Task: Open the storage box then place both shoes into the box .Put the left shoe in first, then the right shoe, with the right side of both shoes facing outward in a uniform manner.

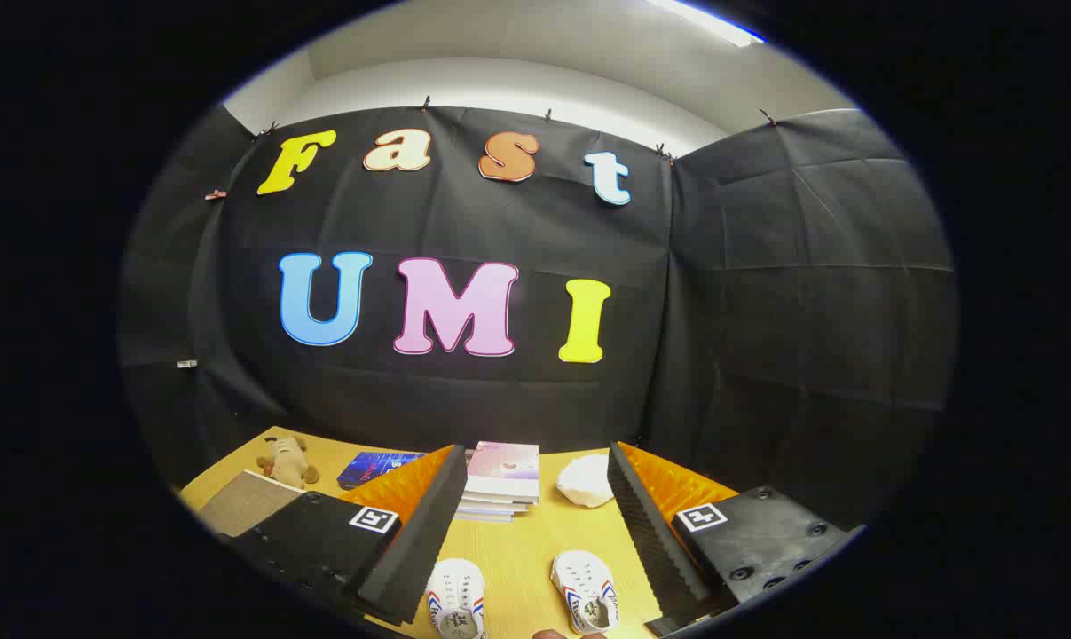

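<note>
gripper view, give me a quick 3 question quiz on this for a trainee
1. True or false: the gripper is shut on a shoe.
2. Which lies beyond the fingers, between them? A) stack of books B) a kettle C) a bowl
3. How many white shoes lie on the wooden table between the fingers?

Key
1. False: it is open, holding nothing.
2. A
3. Two: one shoe by one finger, the other shoe by the other finger.
</note>
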A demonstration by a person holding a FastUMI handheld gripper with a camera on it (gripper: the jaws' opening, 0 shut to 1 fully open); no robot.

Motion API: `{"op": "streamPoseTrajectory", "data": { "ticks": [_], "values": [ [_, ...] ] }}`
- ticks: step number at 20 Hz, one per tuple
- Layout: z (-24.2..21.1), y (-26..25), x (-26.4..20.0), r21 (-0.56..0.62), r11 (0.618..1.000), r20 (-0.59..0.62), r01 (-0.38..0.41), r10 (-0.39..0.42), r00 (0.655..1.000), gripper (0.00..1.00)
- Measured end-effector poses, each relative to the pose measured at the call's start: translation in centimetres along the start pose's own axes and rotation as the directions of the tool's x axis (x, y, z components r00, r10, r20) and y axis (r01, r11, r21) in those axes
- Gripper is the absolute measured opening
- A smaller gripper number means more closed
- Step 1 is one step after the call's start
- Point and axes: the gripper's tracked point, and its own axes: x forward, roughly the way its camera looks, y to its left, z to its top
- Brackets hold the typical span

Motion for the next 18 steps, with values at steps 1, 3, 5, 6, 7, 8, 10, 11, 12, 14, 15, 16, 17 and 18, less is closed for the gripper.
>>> {"op": "streamPoseTrajectory", "data": {
  "ticks": [1,3,5,6,7,8,10,11,12,14,15,16,17,18],
  "values": [
    [0.0,0.1,-0.1,-0.001,1.0,-0.002,0.001,-0.001,1.0,0.97],
    [-0.2,0.3,0.0,-0.001,1.0,-0.005,0.004,-0.004,1.0,0.97],
    [-0.4,0.6,0.0,0.005,1.0,-0.011,0.006,-0.006,1.0,0.97],
    [-0.5,0.7,0.0,0.009,1.0,-0.015,0.007,-0.007,1.0,0.97],
    [-0.6,0.9,0.0,0.013,1.0,-0.02,0.007,-0.007,1.0,0.97],
    [-0.7,1.0,-0.1,0.017,1.0,-0.024,0.006,-0.006,1.0,0.97],
    [-0.9,1.3,-0.1,0.019,1.0,-0.032,0.004,-0.003,0.999,0.97],
    [-1.1,1.5,-0.1,0.018,1.0,-0.038,0.0,0.001,0.999,0.97],
    [-1.2,1.7,-0.1,0.017,1.0,-0.041,-0.003,0.004,0.999,0.97],
    [-1.5,2.0,0.0,0.015,1.0,-0.051,-0.013,0.013,0.999,0.97],
    [-1.5,2.1,-0.1,0.015,1.0,-0.053,-0.019,0.02,0.998,0.97],
    [-1.6,2.2,0.0,0.014,1.0,-0.056,-0.025,0.026,0.998,0.97],
    [-1.6,2.3,0.1,0.014,0.999,-0.062,-0.034,0.035,0.997,0.97],
    [-1.7,2.5,0.2,0.016,0.999,-0.066,-0.043,0.044,0.997,0.97]
  ]
}}
